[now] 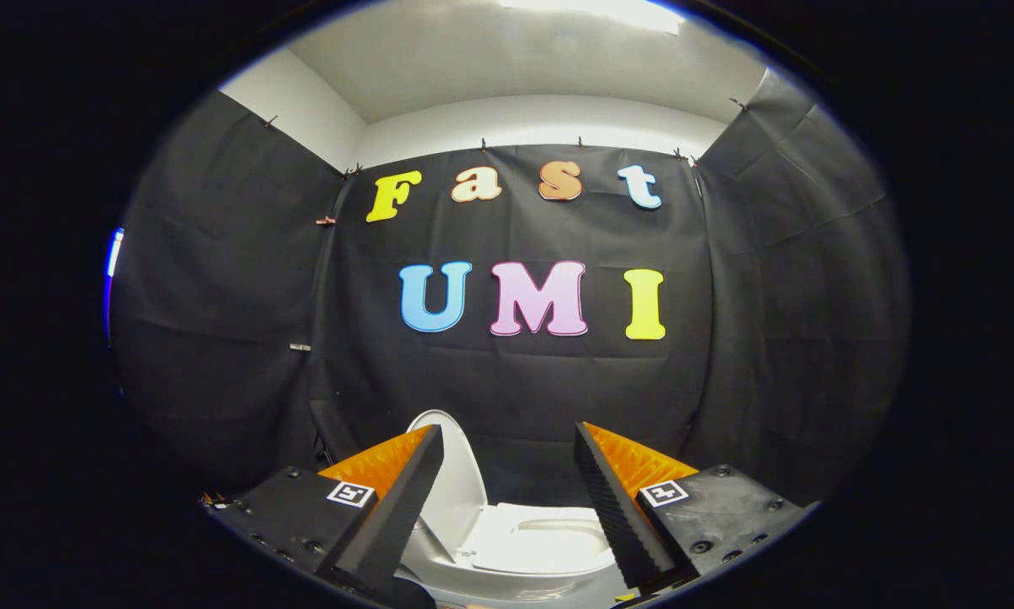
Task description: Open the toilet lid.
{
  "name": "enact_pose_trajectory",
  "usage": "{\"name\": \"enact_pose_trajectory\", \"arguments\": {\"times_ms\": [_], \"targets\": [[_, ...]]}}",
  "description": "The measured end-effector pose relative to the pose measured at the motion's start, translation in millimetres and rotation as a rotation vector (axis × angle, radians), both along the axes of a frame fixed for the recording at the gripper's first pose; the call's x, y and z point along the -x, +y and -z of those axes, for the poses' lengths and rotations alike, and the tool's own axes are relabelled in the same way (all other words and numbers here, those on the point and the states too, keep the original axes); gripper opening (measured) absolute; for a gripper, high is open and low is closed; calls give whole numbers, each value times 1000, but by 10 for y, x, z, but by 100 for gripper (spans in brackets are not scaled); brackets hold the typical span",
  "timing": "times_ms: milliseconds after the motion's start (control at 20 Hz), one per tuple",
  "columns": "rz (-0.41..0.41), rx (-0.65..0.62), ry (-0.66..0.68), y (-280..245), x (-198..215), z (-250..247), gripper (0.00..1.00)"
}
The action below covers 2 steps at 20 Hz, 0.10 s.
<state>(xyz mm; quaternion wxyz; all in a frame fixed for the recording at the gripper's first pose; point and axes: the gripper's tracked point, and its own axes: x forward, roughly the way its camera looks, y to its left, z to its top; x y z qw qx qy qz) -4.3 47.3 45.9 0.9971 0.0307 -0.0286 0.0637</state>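
The gripper (508, 474) sits at the bottom centre of the frame with its two fingers spread wide apart, grasping nothing. Low in the frame, between and beyond the fingers, stands the white toilet (523, 567). Its lid (460, 482) is raised, standing upright toward the lower left, partly behind the left finger. The seat (549, 541) lies flat, exposed beside it.

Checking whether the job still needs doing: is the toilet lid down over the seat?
No, the lid stands raised beyond the open gripper, and the seat lies uncovered between the fingers.
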Motion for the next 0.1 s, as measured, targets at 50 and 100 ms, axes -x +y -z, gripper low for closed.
{"name": "enact_pose_trajectory", "arguments": {"times_ms": [50, 100], "targets": [[0, -2, 0, -1, -4, -5, 98], [0, -4, 0, -5, 4, -3, 98]]}}
